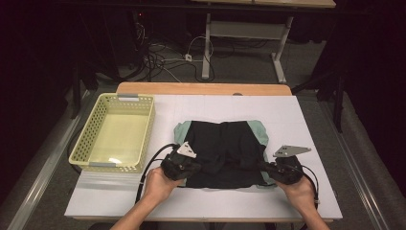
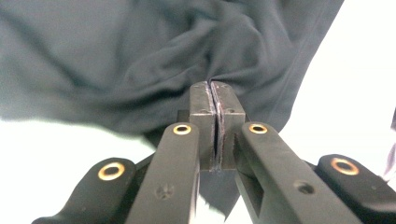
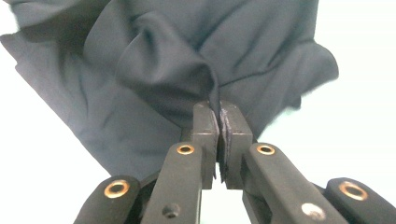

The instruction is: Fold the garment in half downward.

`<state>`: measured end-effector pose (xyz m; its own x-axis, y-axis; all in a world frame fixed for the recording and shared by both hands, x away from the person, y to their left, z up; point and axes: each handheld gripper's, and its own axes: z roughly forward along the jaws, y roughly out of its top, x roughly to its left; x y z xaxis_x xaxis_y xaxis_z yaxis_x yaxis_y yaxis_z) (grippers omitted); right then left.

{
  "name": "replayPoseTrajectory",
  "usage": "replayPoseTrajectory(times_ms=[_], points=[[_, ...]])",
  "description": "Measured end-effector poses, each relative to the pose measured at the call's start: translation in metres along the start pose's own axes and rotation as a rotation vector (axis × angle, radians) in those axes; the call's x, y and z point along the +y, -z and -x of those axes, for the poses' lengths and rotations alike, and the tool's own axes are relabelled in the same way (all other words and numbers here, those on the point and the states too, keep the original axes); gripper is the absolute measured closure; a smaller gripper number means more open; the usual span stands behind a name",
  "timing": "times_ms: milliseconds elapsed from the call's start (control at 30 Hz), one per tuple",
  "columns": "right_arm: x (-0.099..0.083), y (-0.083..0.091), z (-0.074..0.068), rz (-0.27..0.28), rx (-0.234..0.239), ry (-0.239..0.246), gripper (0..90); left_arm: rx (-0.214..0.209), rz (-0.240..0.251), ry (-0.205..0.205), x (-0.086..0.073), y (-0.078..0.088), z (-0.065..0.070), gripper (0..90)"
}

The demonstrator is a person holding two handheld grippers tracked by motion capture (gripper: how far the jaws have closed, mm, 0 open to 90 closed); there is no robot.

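**Dark garment pinched at both near corners, ready for a fold**

Seen in the high view at centre frame: a black garment (image 1: pixel 222 151) spread on the white table (image 1: pixel 201 201), a pale green lining or second layer peeking out at its left and right edges. Left gripper (image 1: pixel 184 167) at the garment's lower left, right gripper (image 1: pixel 270 168) at its lower right, jaws clamped tight on a thin pinch of fabric in both gripper views (image 2: pixel 212 100) (image 3: pixel 218 116). Gripped at both near corners probably to keep the hem taut and level, so the cloth can be lifted or folded away without bunching. Long axis hard to judge; roughly squarish, slightly wider left to right, near hem toward the bottom of the frame. Yellow perforated basket (image 1: pixel 86 139) at left, standing apart from the cloth, likely the destination once folded.
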<state>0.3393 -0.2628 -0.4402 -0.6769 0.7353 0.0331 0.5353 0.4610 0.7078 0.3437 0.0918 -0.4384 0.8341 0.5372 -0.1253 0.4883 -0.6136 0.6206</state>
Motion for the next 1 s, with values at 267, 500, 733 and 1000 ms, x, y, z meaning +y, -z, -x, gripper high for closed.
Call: replayPoseTrajectory(times_ms=[267,500,733,1000], points=[[-0.020,0.001,0.000,-0.052,-0.004,-0.013,86.9,0.018,-0.025,0.032,-0.026,0.005,-0.009,86.2],[-0.021,0.002,-0.003,-0.051,0.007,-0.023,79.5,0.014,0.015,0.056,-0.032,0.017,-0.010,86.2],[-0.008,0.020,-0.011,0.042,0.015,-0.024,74.7,0.010,0.047,0.090,-0.035,0.025,-0.010,82.9],[0.003,-0.007,-0.012,-0.003,-0.007,-0.032,71.4,0.048,0.135,0.148,-0.023,0.020,-0.009,51.0]])
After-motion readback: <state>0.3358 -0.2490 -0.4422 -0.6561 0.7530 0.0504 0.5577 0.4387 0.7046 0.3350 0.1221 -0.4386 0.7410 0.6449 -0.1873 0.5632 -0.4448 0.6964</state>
